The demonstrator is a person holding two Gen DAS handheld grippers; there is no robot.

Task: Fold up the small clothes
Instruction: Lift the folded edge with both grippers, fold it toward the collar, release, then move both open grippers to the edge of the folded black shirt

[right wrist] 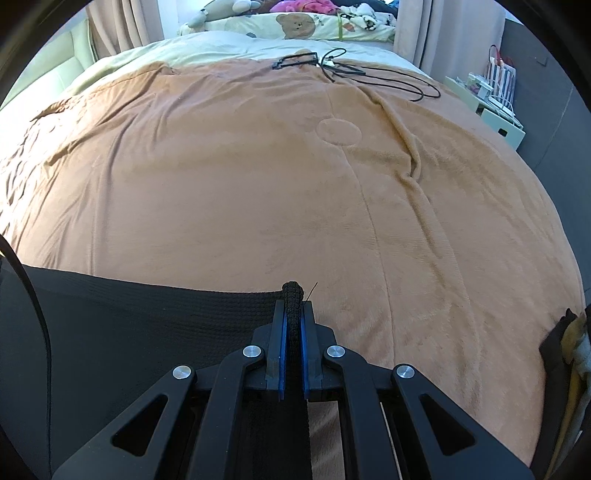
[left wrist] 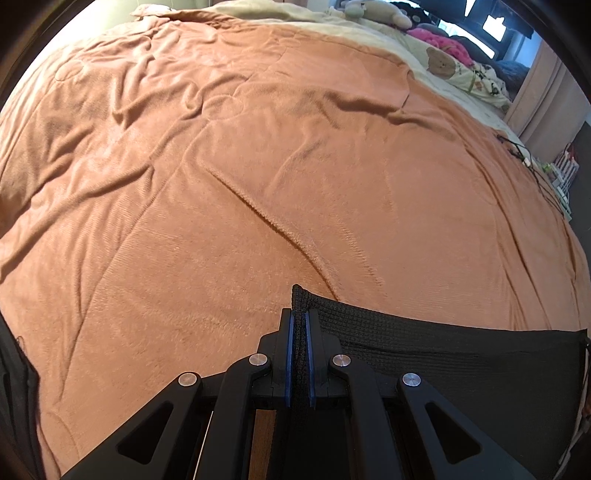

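Blue-padded fingers (left wrist: 289,343) of the left gripper (left wrist: 300,317) are clamped on one corner of a black waffle-knit garment (left wrist: 424,354), which stretches from there toward the lower right of the left wrist view. In the right wrist view, the right gripper (right wrist: 293,310) pinches the bunched opposite corner of the same cloth, which spreads to the lower left. The garment hangs taut between them above a rumpled orange plush blanket (right wrist: 221,177). Black cables (right wrist: 369,75) lie on the blanket near the top of the frame, before a cream bear-print pillow (right wrist: 295,26).
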